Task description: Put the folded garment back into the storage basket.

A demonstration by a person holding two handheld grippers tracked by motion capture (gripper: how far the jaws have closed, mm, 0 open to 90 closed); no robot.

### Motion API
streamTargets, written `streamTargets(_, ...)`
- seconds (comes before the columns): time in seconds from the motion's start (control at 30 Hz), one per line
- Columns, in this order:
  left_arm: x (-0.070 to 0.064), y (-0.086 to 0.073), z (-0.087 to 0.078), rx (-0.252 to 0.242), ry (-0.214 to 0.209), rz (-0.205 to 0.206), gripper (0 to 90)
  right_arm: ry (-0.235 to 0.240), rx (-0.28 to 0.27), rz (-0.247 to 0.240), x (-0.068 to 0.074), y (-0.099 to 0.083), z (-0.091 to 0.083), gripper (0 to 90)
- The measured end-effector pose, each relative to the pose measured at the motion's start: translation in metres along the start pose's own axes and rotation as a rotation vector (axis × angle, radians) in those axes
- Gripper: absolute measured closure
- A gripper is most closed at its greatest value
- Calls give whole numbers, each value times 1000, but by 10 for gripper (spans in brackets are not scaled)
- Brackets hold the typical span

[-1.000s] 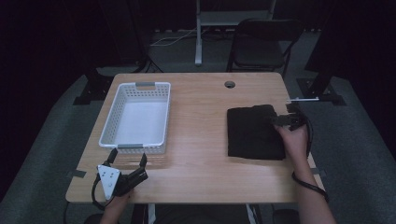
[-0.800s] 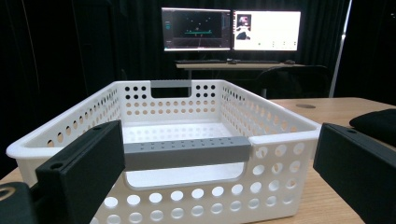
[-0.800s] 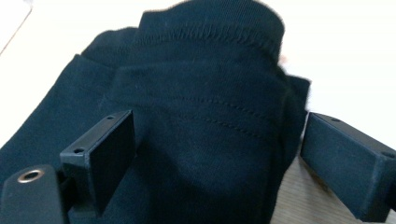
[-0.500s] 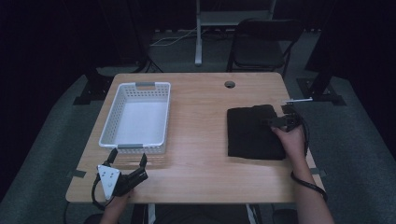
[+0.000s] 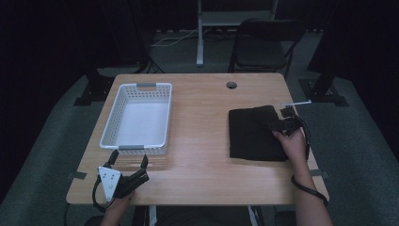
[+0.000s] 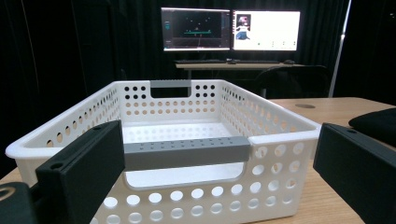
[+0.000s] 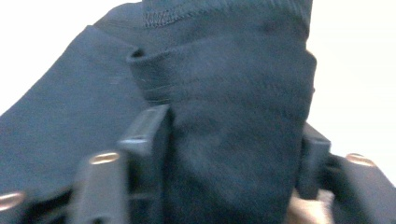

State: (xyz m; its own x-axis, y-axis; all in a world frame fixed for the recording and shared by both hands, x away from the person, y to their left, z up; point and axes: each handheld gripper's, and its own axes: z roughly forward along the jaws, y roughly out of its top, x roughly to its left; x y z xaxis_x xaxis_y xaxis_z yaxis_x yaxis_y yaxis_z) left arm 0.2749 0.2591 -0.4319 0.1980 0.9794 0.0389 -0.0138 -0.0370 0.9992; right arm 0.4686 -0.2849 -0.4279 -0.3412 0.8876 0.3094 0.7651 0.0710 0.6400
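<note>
A black folded cloth [image 5: 251, 136] lies on the right half of the wooden table [image 5: 202, 155]. My right gripper [image 5: 281, 123] is over its right edge, shut on a thick fold of the dark cloth [image 7: 224, 93] that bunches between the fingers [image 7: 145, 135]. The pinched edge is lifted and turned in toward the cloth's middle. My left gripper [image 5: 128, 162] rests near the table's front left corner, open and empty. It points at the white perforated basket [image 5: 140, 117], whose grey handle [image 6: 186, 152] sits just beyond the wide-apart jaws.
The basket [image 6: 196, 135] is empty. A round cable hole [image 5: 231, 85] is in the table's far edge. A black folding chair [image 5: 263, 44] stands behind the table, and monitors [image 6: 231, 29] glow on a desk farther back.
My right gripper has shifted a little to the left, carrying the cloth's right edge inward over the cloth. The left gripper has stayed put.
</note>
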Motion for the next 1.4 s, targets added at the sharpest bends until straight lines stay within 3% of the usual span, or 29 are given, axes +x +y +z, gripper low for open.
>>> streamTargets(0.17,0,0,0,1,0,0,34,70,-19,45,-4,-4,0,547)
streamTargets(0.37,0,0,0,2,3,0,34,113,-34,87,-7,-7,-1,579)
streamTargets(0.6,0,0,1,2,8,-1,34,232,-77,157,-14,-14,-4,597)
streamTargets(0.73,0,0,0,2,8,-1,34,264,-98,176,-15,-14,-8,601)
streamTargets(1.0,0,0,0,1,8,0,34,326,-145,178,-10,-9,-18,603)
streamTargets(1.4,0,0,1,2,8,0,34,361,-212,170,-1,-1,-36,604)
